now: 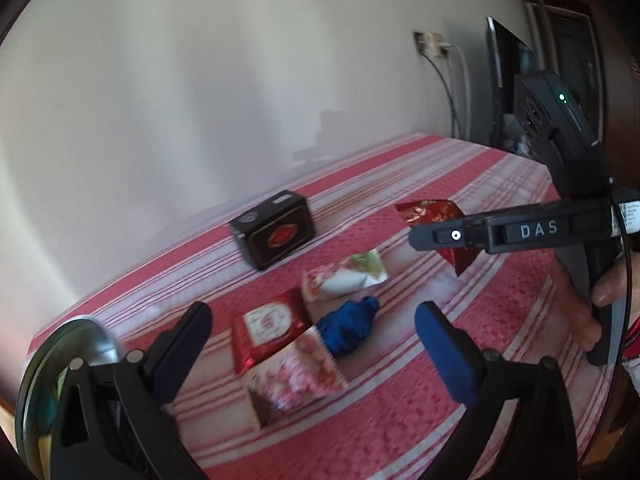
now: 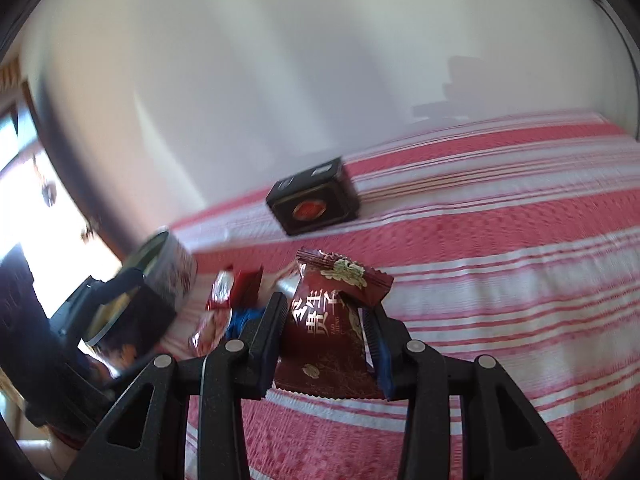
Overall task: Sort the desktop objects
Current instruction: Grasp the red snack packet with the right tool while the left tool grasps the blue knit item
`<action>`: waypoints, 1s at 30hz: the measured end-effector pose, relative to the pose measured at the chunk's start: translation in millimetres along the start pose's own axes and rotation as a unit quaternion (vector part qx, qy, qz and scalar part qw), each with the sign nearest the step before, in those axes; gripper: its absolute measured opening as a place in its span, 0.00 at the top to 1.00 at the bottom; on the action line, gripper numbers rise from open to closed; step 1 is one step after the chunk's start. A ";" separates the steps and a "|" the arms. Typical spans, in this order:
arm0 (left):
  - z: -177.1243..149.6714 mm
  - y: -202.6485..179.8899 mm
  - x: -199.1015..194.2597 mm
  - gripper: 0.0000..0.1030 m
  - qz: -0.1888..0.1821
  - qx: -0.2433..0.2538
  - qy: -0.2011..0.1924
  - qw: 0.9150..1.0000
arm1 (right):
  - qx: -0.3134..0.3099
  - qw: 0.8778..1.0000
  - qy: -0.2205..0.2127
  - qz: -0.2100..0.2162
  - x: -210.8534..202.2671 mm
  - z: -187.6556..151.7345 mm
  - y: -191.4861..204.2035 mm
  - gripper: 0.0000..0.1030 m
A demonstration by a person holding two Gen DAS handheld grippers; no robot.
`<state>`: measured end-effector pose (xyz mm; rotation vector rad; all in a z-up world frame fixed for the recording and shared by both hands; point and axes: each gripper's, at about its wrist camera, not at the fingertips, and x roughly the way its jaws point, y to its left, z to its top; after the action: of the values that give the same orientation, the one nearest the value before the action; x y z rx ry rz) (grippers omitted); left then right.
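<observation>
- Red-and-white striped cloth [image 1: 400, 184] covers the table, whose far edge meets a pale wall [image 1: 200, 80].
- Between the fingers of the right gripper [image 2: 326, 336] sits a dark red snack packet [image 2: 324, 328] with gold characters, standing upright and lifted off the cloth; the jaws are clamped on its sides.
- From the left wrist view the same packet [image 1: 432, 212] shows partly behind the right gripper's [image 1: 440, 236] black body, above the right half of the table.
- Left gripper [image 1: 312, 336] hovers with its blue-padded fingers [image 1: 440, 344] spread wide apart, gripping nothing.
- Below its gap, near the table's near-left part, lies a cluster: a red-and-white packet [image 1: 272, 324], a pink floral packet [image 1: 296, 380] touching it, a blue crumpled item [image 1: 348, 324] just beside both, and a green-and-white packet [image 1: 344, 276] towards the far edge.
- A black tin box [image 1: 274, 232] with a red emblem stands apart from the cluster, close to the far edge.
- A round metal tin [image 2: 168, 268] sits at the left edge, beside the left gripper [image 2: 100, 320]; its contents cannot be made out.
</observation>
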<state>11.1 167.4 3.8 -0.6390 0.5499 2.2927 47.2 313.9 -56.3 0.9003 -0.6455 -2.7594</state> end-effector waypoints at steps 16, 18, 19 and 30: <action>6.0 -10.0 79.9 0.32 -0.137 -0.011 0.142 0.980 | 0.026 1.000 -0.009 -0.006 -7.9 1.9 -18.2 0.59; 3.2 -6.1 85.2 0.31 -0.134 -0.023 0.157 0.978 | 0.026 1.000 -0.008 -0.005 -7.6 2.4 -18.5 0.59; 2.8 -3.8 84.6 0.33 -0.137 -0.028 0.156 0.978 | 0.026 1.000 -0.007 -0.005 -7.8 2.5 -18.8 0.59; -3.8 11.1 81.4 0.67 -0.121 -0.057 0.150 0.980 | 0.033 0.999 -0.004 -0.007 -8.3 1.8 -20.4 0.59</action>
<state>-48.2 198.6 -44.0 -1.0593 0.4511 2.0207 52.3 335.1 -59.9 0.9100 -0.7384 -2.7711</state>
